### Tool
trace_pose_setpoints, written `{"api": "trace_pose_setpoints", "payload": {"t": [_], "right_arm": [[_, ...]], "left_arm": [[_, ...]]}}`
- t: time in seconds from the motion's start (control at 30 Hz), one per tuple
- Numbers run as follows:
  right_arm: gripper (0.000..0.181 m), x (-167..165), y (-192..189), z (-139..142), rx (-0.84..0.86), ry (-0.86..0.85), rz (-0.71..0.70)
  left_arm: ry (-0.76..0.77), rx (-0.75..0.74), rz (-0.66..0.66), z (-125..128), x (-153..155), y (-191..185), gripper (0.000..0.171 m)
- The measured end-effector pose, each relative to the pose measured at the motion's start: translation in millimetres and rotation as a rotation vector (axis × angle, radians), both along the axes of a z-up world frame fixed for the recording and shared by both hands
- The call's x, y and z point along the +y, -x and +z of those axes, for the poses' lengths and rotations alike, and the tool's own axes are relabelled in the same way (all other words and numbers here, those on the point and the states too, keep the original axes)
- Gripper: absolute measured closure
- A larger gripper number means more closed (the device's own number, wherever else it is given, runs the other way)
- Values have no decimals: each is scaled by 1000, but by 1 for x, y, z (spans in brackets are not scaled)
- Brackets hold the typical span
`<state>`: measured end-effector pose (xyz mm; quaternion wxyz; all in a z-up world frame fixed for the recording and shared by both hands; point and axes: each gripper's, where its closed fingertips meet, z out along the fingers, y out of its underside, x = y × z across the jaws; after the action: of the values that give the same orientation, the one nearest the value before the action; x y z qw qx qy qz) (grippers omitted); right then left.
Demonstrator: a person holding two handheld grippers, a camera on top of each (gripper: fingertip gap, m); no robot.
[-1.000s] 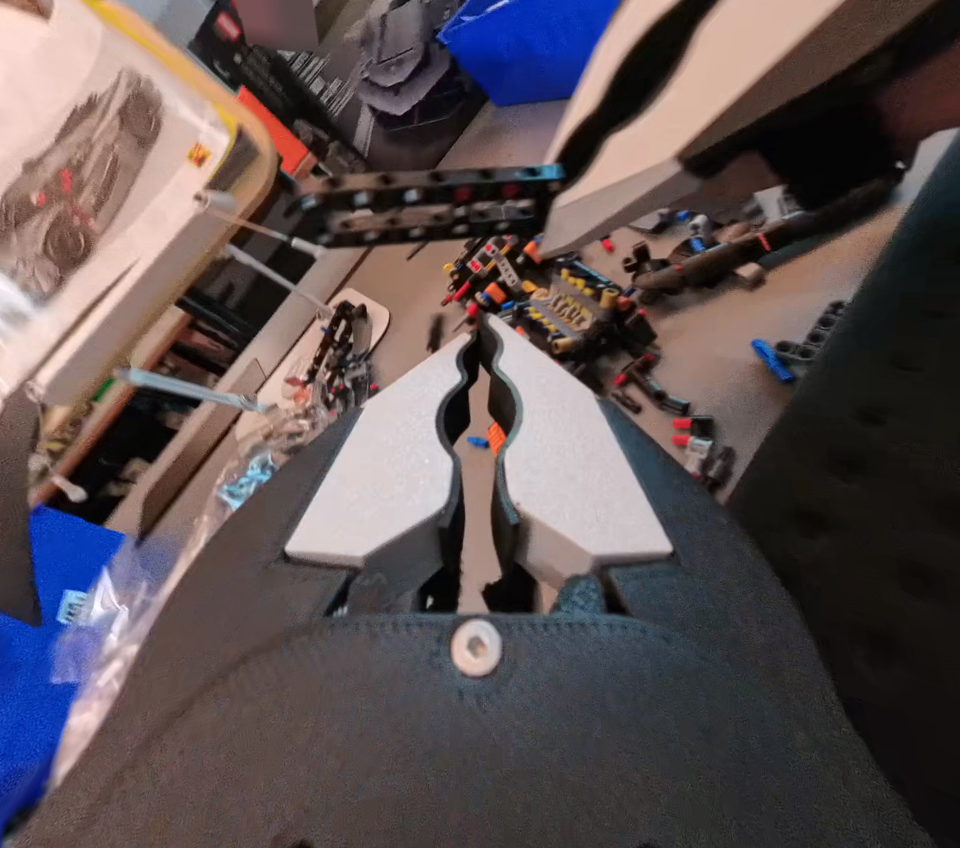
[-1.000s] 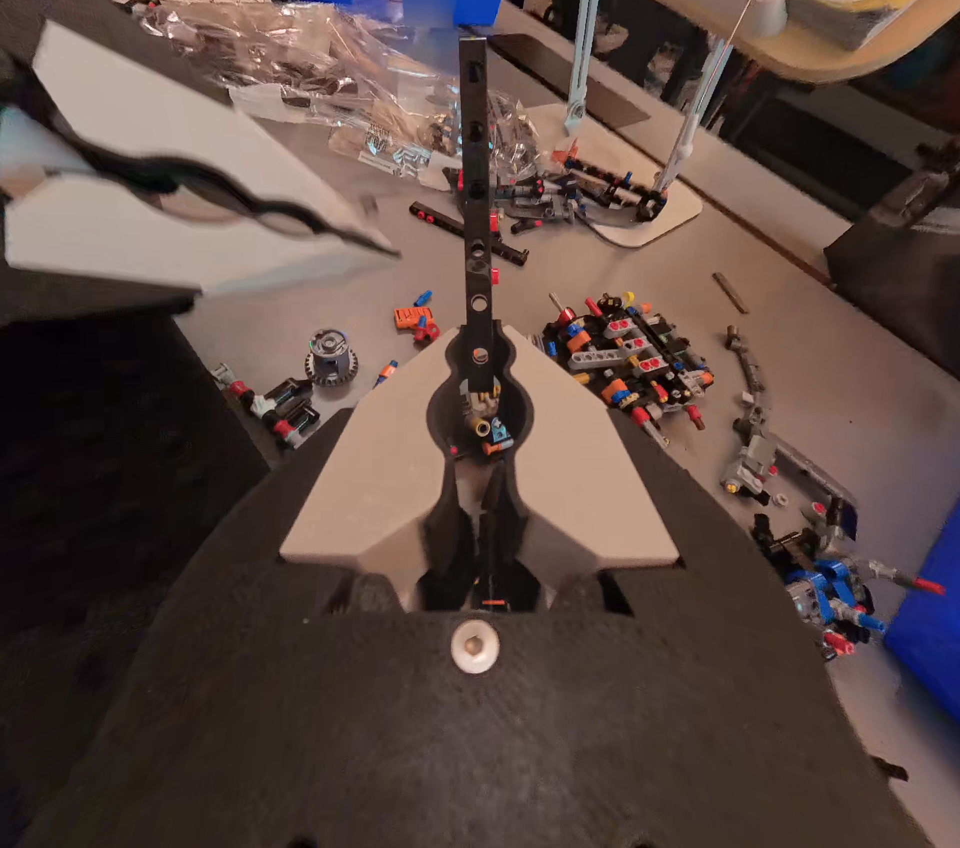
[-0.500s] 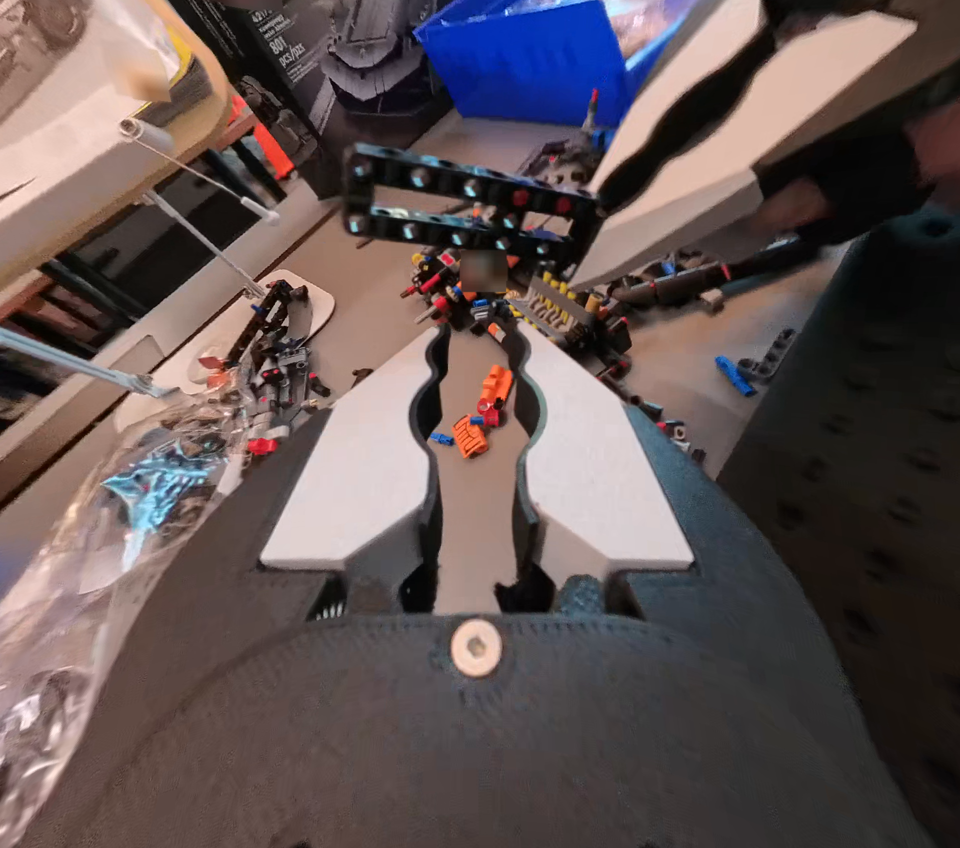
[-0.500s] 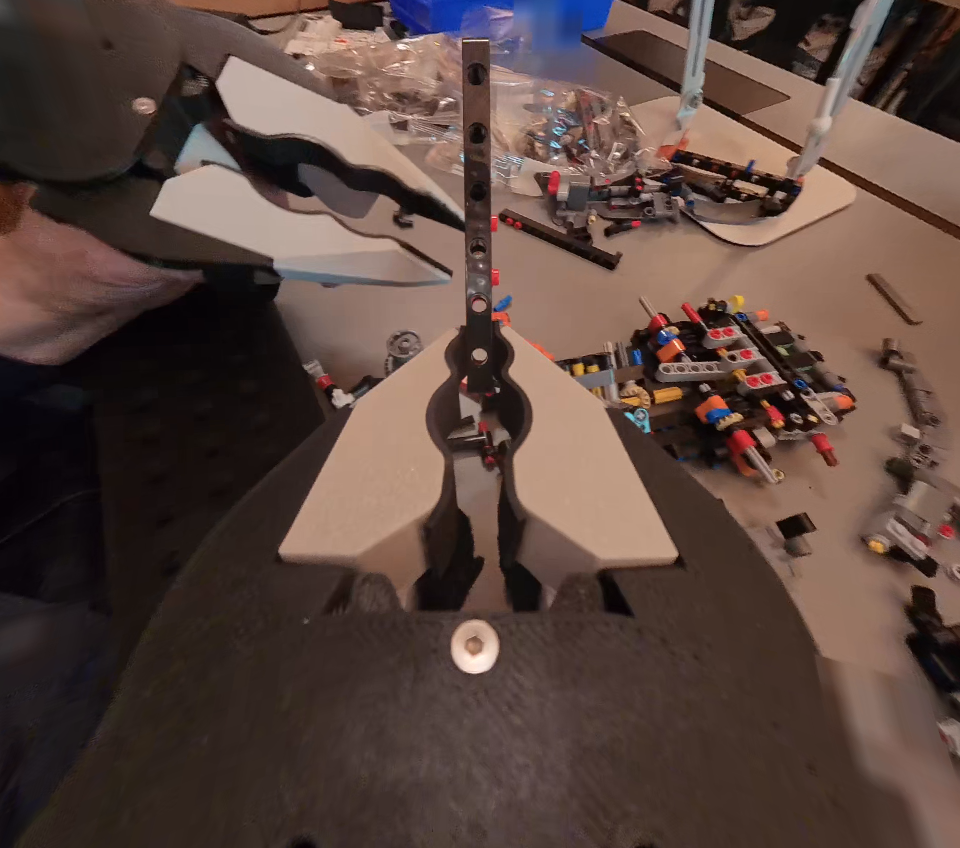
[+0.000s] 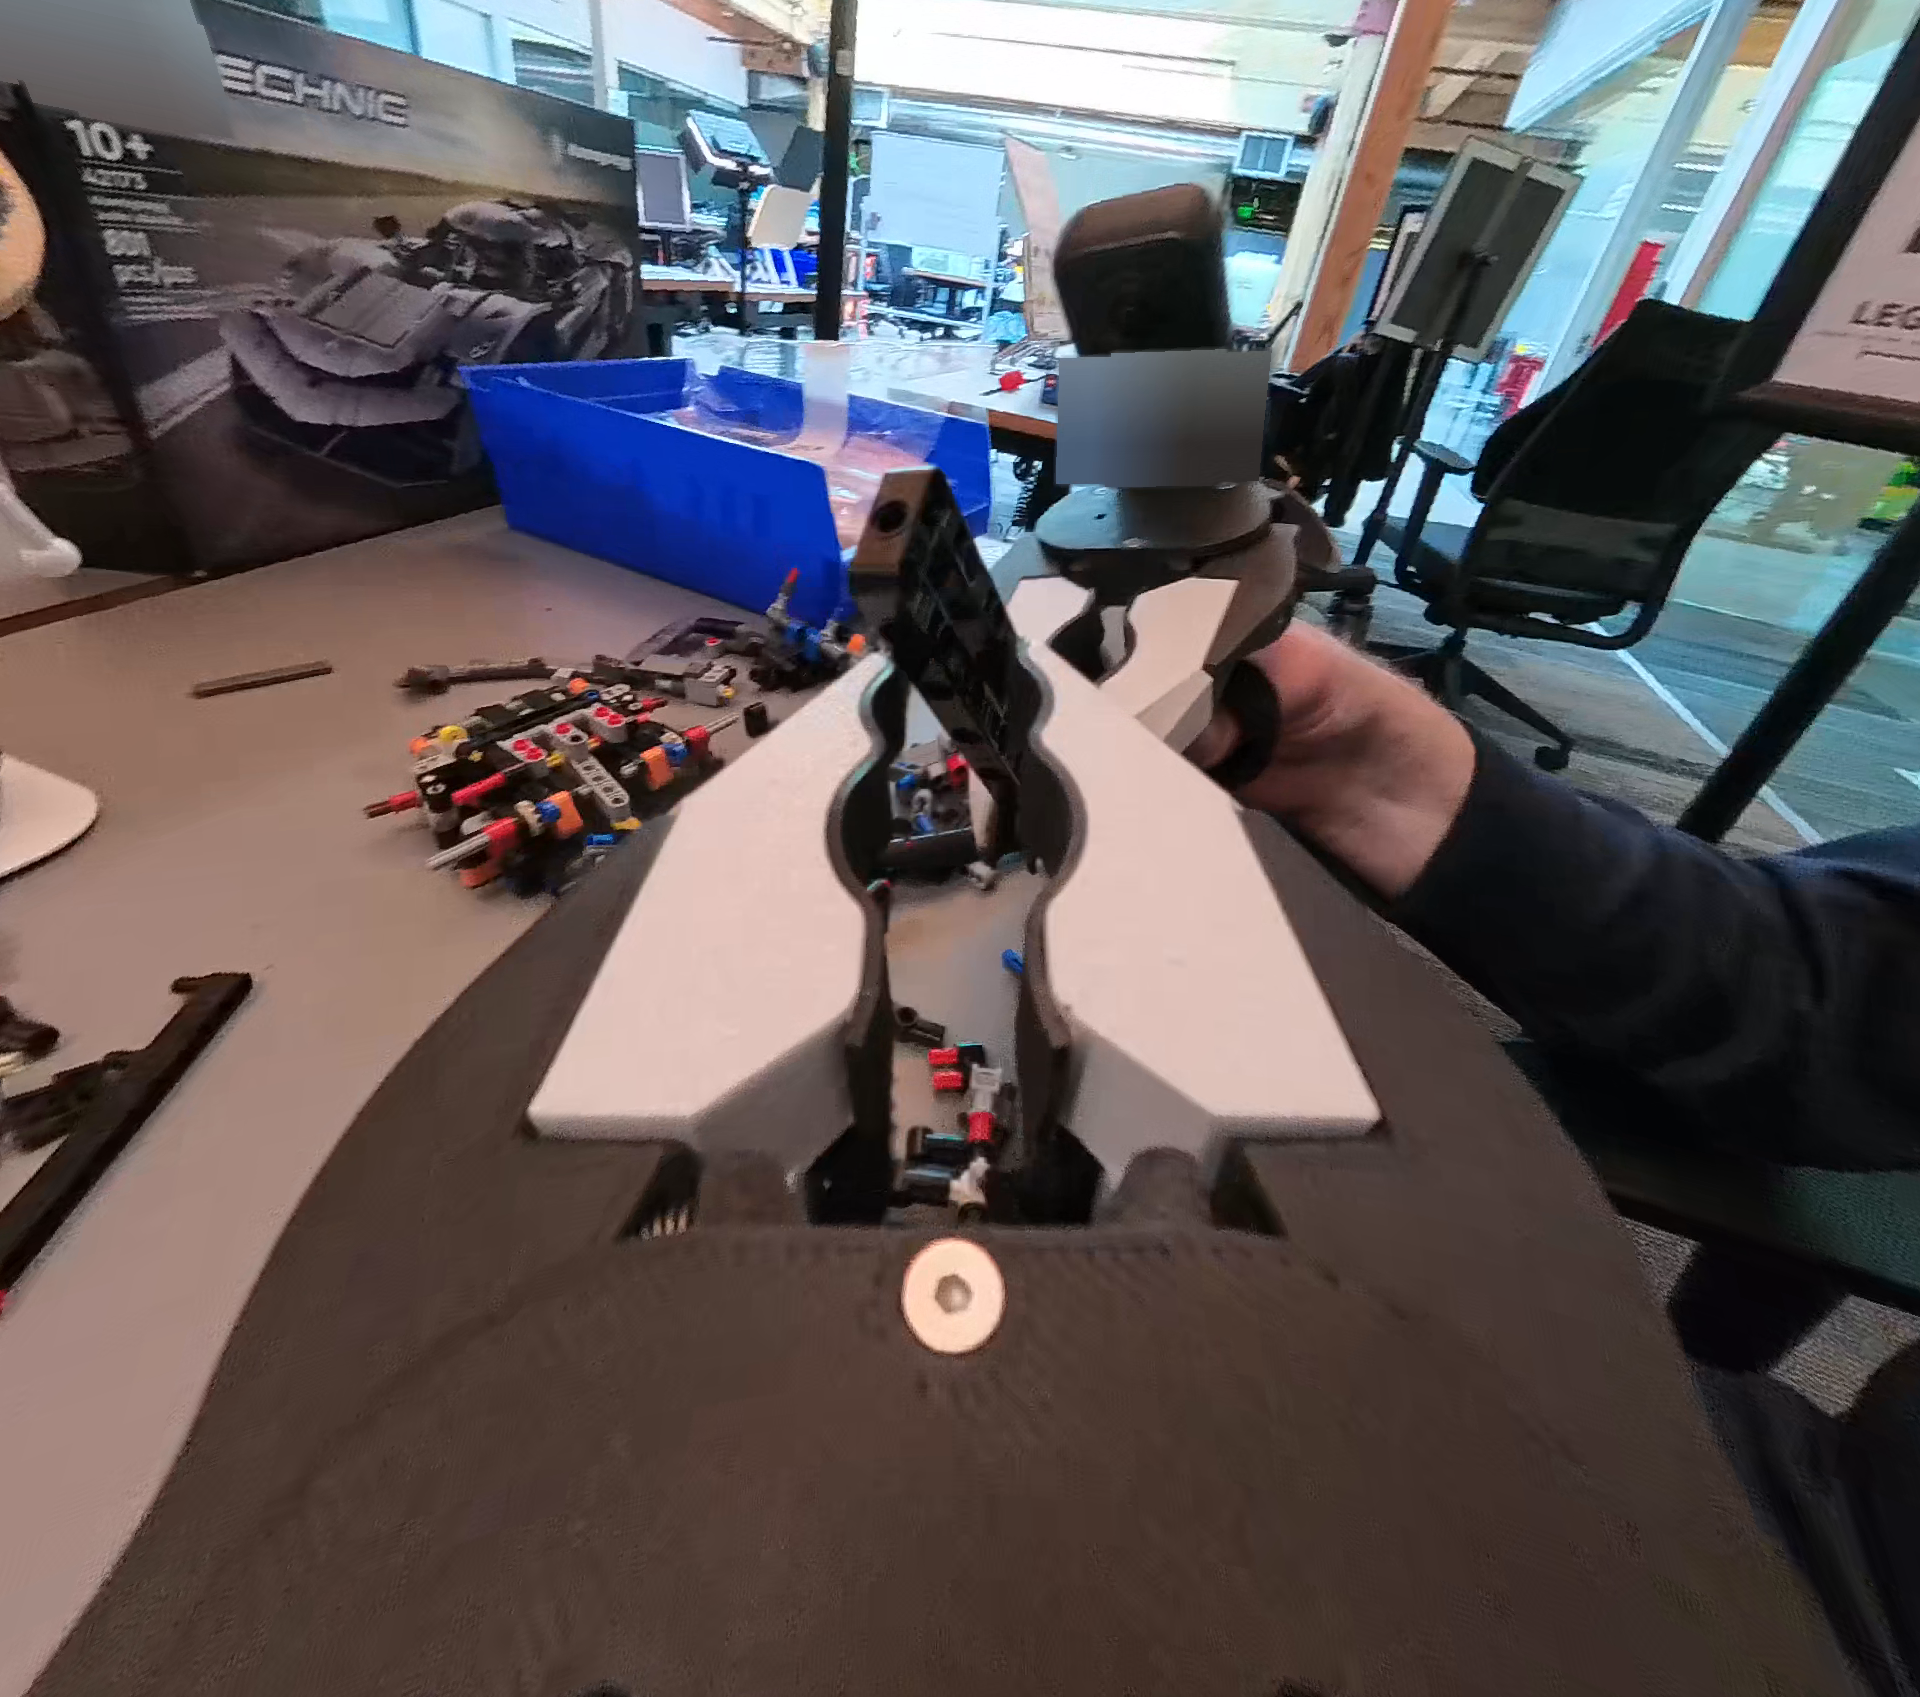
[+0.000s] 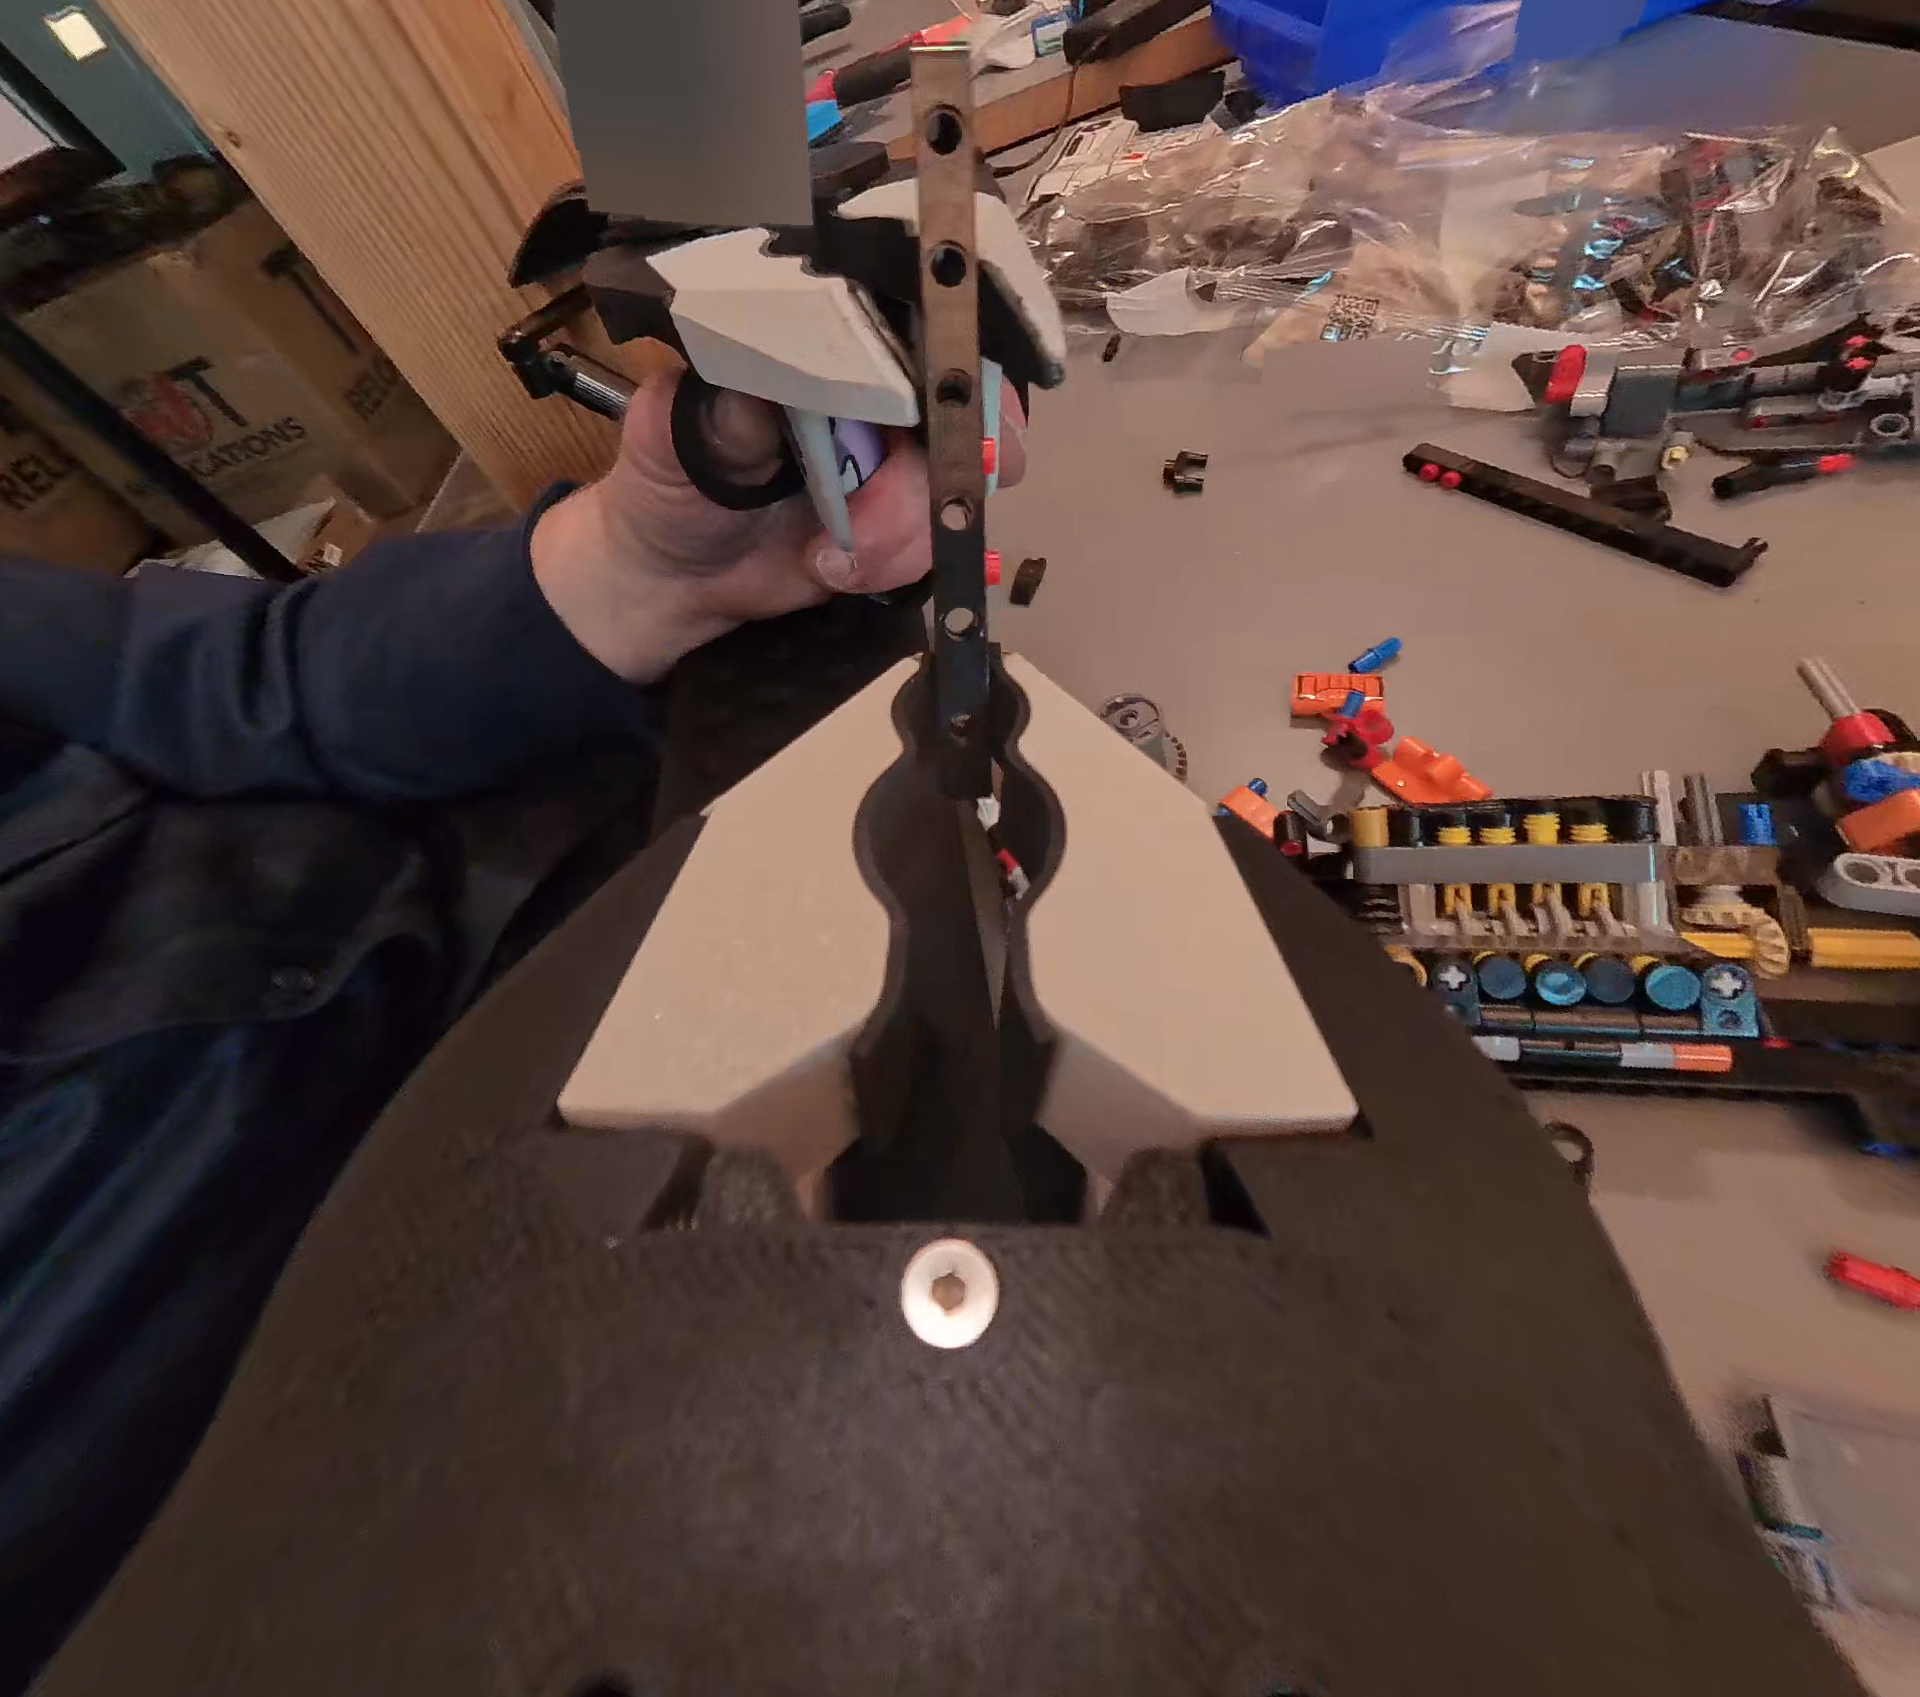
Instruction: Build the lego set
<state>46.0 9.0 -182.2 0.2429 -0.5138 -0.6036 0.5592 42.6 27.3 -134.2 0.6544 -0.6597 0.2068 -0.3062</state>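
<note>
Grey table (image 5: 239, 878): half-built lego model (image 5: 540, 780) at 9 o'clock of left gripper (image 5: 951, 691)
Left gripper: jaws apart, around black beam (image 5: 940, 619); contact unclear
Right gripper (image 6: 961, 691): jaws clamped on beam's lower end; beam upright

dark set box (image 5: 343, 317): printed lettering, numerals | white sign (image 5: 1860, 276), right edge: cut-off lettering | cardboard cartons (image 6: 208, 411): printed words, logo | bag label (image 6: 1351, 317): code square, unreadable

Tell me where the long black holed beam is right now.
The black beam stands upright, clamped at its lower end in the right hand-held gripper, off the table, with the left hand-held gripper beside its middle.
</note>
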Motion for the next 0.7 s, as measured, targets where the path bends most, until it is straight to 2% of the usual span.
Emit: {"api": "trace_pose_setpoints", "payload": {"t": [0.13,0.4,0.53,0.7], "right_arm": [[170,3,1,3,18,-4,-19],[157,7,0,6,35,-15,-36],[153,11,-5,5,30,-39,-39],[157,18,-10,6,38,-55,-56]], "left_arm": [[0,-20,-4,2,-2,1,163],[11,-77,-1,5,-1,8,164],[4,-166,2,12,-2,19,167],[-7,-266,0,19,-3,33,166]]}}
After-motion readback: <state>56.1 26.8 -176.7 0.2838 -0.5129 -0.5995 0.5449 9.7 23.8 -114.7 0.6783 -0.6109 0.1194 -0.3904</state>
